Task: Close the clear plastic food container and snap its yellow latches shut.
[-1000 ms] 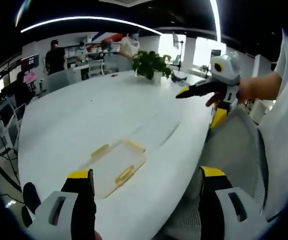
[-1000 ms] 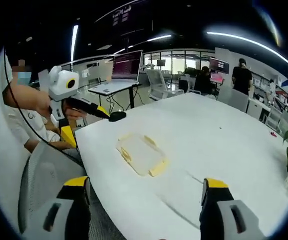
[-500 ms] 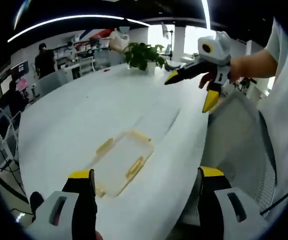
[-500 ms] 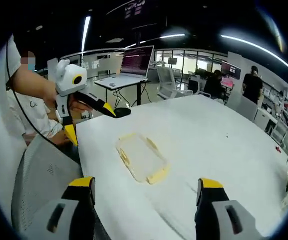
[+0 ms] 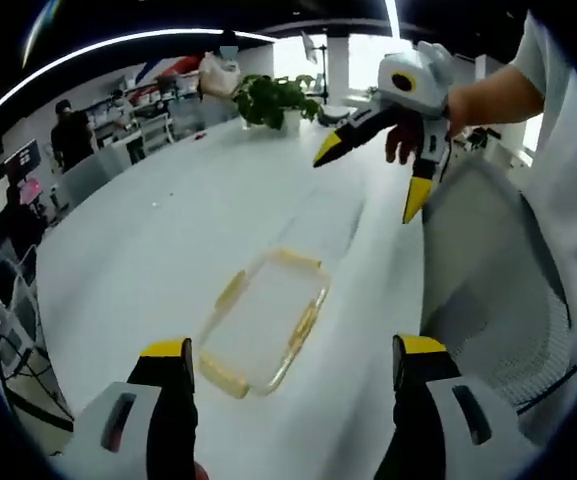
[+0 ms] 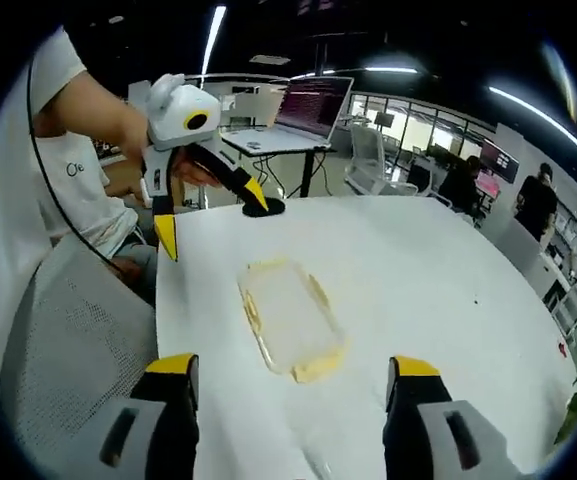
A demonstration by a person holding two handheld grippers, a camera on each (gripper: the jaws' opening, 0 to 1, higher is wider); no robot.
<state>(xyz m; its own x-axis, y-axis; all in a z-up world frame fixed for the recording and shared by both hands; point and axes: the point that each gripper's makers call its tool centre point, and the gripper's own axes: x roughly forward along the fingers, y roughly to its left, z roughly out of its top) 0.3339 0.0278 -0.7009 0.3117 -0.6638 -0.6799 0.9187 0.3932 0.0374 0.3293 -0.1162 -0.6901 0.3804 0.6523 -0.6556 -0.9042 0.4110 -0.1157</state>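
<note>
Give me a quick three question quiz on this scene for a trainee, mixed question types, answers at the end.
1. True or false: the clear container lies flat on the white table, and no tool touches it.
2. Multiple choice: in the left gripper view, the potted plant stands
A. at the far end of the table
B. inside the container
C. on the mesh chair
3. Fill in: in the right gripper view, the left tool is held in the air with its jaws ____.

Key
1. True. The right tool and the left one both hang short of it.
2. A
3. open
</note>
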